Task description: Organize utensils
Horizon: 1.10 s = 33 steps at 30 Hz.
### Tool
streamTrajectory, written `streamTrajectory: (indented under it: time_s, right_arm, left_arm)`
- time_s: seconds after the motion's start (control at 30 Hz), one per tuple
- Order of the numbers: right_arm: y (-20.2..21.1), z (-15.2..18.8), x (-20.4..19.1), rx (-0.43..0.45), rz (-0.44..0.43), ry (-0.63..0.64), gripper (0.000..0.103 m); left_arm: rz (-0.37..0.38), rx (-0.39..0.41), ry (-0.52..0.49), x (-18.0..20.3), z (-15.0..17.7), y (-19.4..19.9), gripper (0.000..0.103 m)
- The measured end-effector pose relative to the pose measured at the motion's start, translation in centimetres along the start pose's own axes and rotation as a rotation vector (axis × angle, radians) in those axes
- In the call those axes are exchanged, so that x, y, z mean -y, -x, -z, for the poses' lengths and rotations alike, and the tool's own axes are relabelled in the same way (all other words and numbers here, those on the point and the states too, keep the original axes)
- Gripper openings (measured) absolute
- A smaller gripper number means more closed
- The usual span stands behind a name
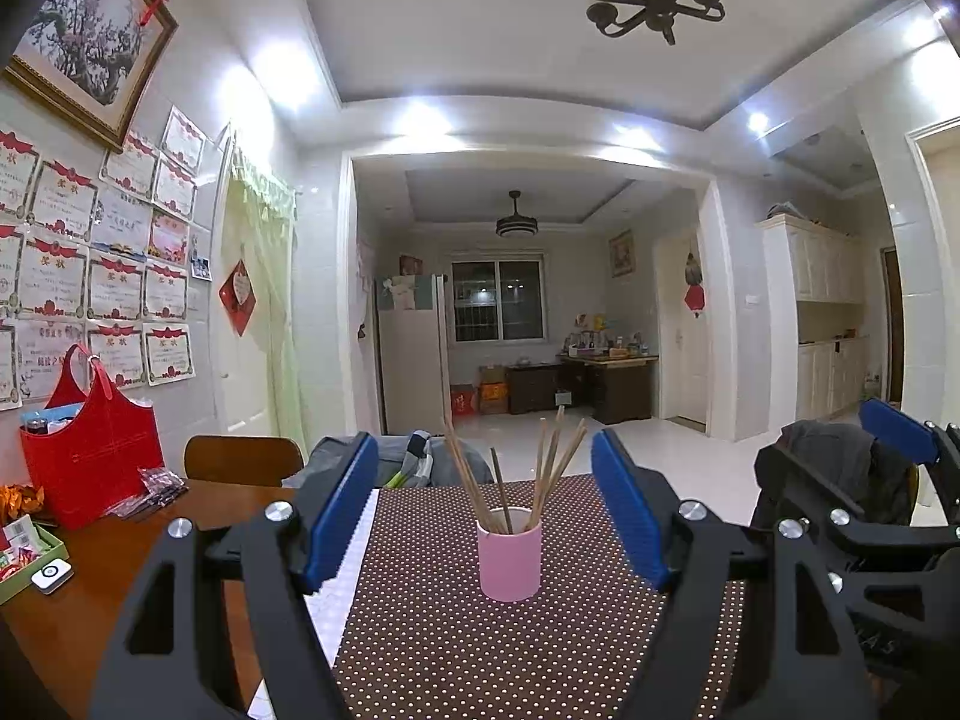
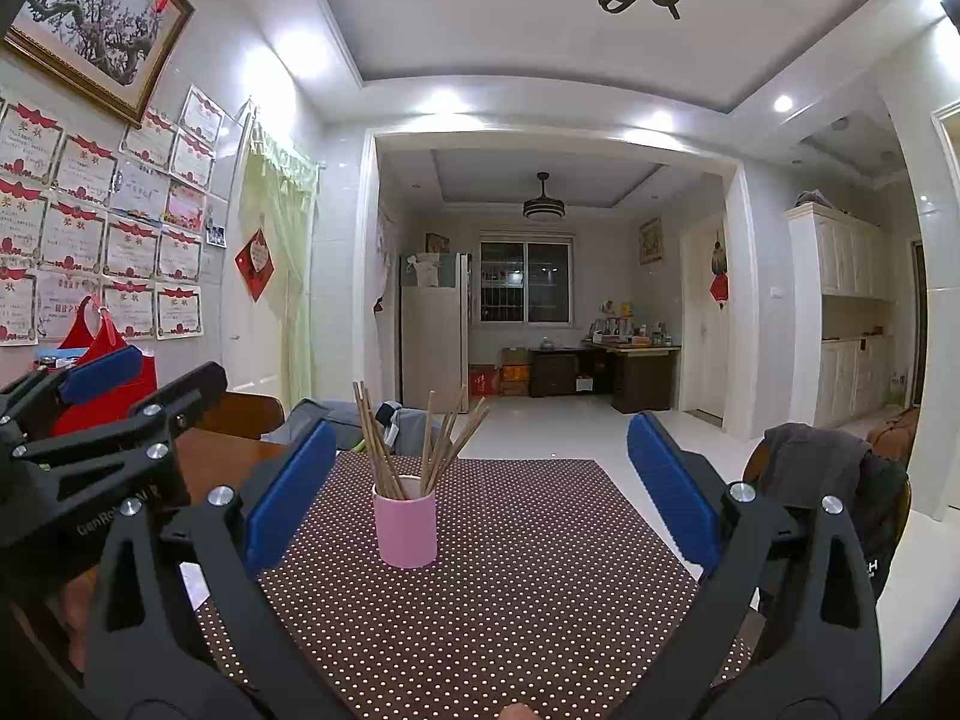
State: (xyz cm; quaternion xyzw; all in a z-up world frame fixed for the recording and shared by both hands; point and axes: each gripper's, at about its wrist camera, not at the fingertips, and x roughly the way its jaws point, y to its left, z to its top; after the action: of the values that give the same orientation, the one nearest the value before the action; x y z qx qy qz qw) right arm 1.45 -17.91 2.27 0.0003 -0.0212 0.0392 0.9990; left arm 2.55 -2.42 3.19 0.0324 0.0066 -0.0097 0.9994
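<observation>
A pink cup (image 1: 510, 561) stands upright on a brown dotted mat (image 1: 456, 648) and holds several wooden chopsticks (image 1: 543, 459). My left gripper (image 1: 486, 510) is open and empty, with the cup straight ahead between its blue pads (image 1: 339, 516). My right gripper (image 2: 483, 489) is open and empty, with the cup (image 2: 407, 531) and chopsticks (image 2: 441, 444) ahead and left of centre on the mat (image 2: 510, 600). Each gripper shows at the edge of the other's view: the right one (image 1: 900, 429), the left one (image 2: 102, 372).
A red bag (image 1: 90, 468), small packets (image 1: 159, 483) and a green box (image 1: 24, 552) sit on the wooden table (image 1: 78, 618) to the left. A wooden chair (image 1: 240, 459) stands behind the table. A chair draped with dark clothing (image 2: 840, 480) is on the right.
</observation>
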Motion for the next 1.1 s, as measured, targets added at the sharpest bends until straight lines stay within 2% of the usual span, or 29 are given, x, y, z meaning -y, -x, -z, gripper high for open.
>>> streamTrajectory:
  time_s: [1.1]
  right_arm:
    - [0.05,0.02,-0.17,-0.004,0.001,-0.002,0.096]
  left_arm:
    - [-0.002,-0.005,-0.005,-0.03,0.22,-0.02,0.073]
